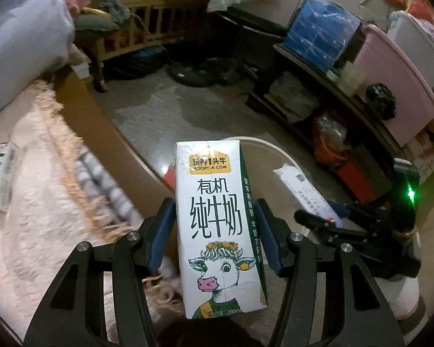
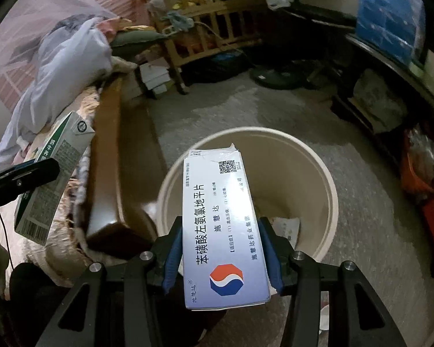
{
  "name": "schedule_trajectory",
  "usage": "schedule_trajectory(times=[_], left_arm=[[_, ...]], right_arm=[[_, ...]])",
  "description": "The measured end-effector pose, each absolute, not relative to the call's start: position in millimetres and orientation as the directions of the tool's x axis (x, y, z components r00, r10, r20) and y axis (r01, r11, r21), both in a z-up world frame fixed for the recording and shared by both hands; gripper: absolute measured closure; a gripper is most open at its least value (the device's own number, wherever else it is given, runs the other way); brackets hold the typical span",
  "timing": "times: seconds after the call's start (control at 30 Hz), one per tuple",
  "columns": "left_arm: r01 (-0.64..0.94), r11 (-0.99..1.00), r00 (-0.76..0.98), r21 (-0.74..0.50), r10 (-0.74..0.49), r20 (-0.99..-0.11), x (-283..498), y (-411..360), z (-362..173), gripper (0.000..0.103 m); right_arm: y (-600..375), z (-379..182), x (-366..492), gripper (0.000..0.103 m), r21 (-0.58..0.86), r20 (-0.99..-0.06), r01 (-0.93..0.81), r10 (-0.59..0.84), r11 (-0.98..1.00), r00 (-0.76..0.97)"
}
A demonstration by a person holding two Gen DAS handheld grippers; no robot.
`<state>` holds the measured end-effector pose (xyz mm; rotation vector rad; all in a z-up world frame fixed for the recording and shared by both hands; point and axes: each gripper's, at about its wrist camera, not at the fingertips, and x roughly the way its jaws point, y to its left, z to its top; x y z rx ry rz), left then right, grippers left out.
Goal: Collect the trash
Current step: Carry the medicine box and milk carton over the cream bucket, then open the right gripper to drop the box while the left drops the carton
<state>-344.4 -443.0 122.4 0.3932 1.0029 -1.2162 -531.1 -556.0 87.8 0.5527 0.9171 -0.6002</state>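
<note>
One milk carton fills the left claw, one medicine box the right claw, above one bin.

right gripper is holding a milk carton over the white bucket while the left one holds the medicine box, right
No, swapped. The right wrist view shows the right gripper holding the medicine box over the white bucket; the left gripper holds the milk carton.

left tongs clamping milk carton, bucket beyond
</note>
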Motion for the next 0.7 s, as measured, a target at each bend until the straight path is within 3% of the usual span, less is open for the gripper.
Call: schedule_trajectory(times=[0.7], left_arm=[[0.907,0.31,-0.053,-0.287,-0.59,-0.806,-363,-479,101,0.048]], right_arm=[[-587,38,-541,0.055,0.22,-0.888,0.752,-0.191,0.621,0.418]])
